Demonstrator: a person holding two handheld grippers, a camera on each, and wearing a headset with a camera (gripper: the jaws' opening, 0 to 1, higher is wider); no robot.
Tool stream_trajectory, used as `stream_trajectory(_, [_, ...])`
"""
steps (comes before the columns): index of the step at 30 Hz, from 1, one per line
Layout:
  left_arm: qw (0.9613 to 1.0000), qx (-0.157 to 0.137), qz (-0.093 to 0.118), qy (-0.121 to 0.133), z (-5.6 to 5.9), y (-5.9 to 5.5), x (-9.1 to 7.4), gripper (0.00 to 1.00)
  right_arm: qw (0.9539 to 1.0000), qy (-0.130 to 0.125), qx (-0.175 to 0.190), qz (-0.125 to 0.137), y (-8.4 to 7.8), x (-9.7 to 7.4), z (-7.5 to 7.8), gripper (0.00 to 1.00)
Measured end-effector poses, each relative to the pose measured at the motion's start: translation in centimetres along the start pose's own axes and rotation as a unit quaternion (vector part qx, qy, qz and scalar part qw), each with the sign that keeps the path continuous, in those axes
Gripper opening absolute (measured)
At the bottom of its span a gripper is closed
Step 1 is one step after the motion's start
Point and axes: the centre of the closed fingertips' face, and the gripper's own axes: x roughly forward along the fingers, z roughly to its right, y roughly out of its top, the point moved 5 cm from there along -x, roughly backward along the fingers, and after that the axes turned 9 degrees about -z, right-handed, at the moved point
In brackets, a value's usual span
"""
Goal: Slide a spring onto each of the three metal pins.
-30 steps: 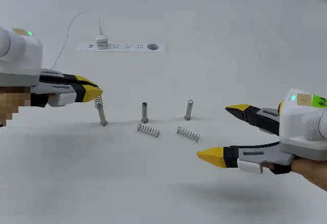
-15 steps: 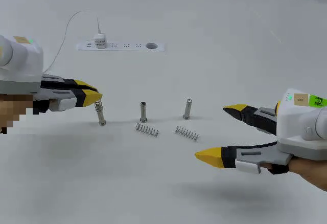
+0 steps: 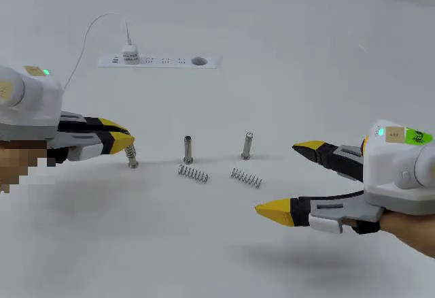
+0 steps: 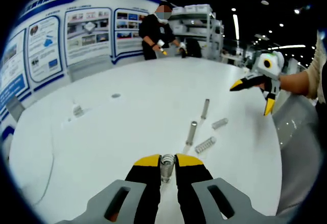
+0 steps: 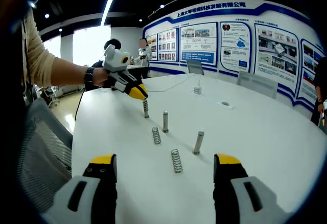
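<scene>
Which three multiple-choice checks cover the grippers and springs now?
1. Where is the left gripper? A at the left pin; B at the right pin; C at the power strip.
2. How many springs lie loose on the table? A one; B two; C three.
3. The right gripper is: A open; B shut on a spring; C shut on a pin.
Key: 1 A, it grips a spring on that pin. 2 B, both lie near the bare pins. 3 A, jaws wide apart, nothing between.

Blue Chinese characters run along the wall banner (image 5: 212, 4) above the posters (image 5: 204, 42), too blurred to read reliably.
</scene>
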Motion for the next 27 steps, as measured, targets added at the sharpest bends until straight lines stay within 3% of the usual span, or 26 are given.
stream_trajectory(17, [0.9995,0.018,-0.024,0.009,0.0,-1.1,1.2,0.1,1.0,0.002,0.0,-0.002,-0.1,0.2,-0.2,0.78])
stream_trajectory(27, [0.9994,0.02,-0.025,0.014,-0.1,-1.3,1.3,0.11,1.0,0.003,0.0,-0.003,-0.1,0.2,-0.3,0.78])
